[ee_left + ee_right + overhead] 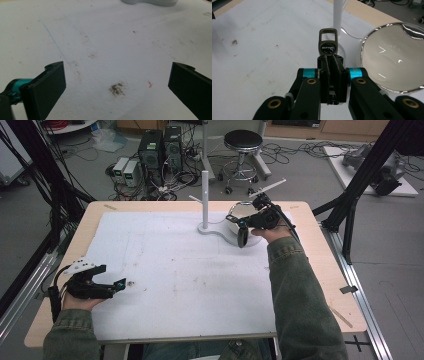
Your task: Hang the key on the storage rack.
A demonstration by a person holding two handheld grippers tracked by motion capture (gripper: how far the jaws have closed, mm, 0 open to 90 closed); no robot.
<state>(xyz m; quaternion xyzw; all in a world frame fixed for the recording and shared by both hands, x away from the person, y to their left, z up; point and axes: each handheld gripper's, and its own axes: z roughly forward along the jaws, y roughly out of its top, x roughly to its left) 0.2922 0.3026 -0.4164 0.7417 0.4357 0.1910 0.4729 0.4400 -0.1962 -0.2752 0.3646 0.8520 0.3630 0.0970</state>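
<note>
My right gripper [331,58] is shut on a small bronze metal tag [327,42] with a rectangular loop at its top and a dark printed oval. In the high view this gripper [246,223] is at the far right of the white mat, and a dark piece [242,238] hangs below it. A white stand [204,200] with side pegs rises just left of it; its post [337,15] shows beyond the tag. My left gripper [114,285] rests open near the front left, its jaws wide apart over bare mat [117,71].
A shiny metal bowl [239,212] sits right behind the right gripper, and its rim [363,47] comes close to the jaws. The white mat [165,265] covers a wooden table [320,250]. A dark smudge [116,89] marks the mat. The stand's base [150,2] lies far ahead.
</note>
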